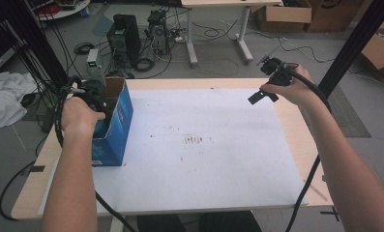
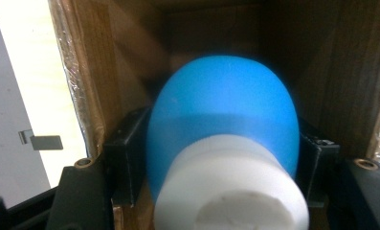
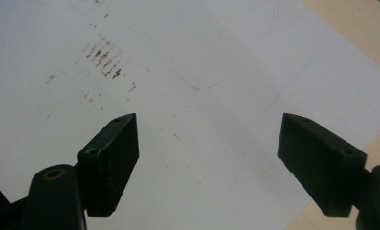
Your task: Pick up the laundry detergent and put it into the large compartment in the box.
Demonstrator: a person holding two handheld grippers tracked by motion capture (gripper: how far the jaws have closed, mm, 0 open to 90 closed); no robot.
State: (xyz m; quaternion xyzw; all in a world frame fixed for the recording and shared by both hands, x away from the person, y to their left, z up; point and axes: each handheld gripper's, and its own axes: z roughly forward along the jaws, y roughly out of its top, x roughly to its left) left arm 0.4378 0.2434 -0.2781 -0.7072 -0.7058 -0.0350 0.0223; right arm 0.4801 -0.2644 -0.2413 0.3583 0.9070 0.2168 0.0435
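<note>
One blue round thing (image 2: 223,110) with a white cap, down inside the open blue box (image 1: 114,130), brown cardboard walls all around it. Sitting between the two black jaws of the left gripper (image 2: 221,158), pads just beside it on both sides; pinching or only close, cannot tell, picture too blurry. Left hand (image 1: 81,116) on top of the box, at the left side of the table (image 1: 296,145). Box standing on the white sheet (image 1: 204,145), near its left edge. Well apart, at the far right edge, right gripper (image 3: 209,153) up above the sheet in the right hand (image 1: 296,87), jaws spread wide, nothing between them, just the white sheet with small brown marks below.
</note>
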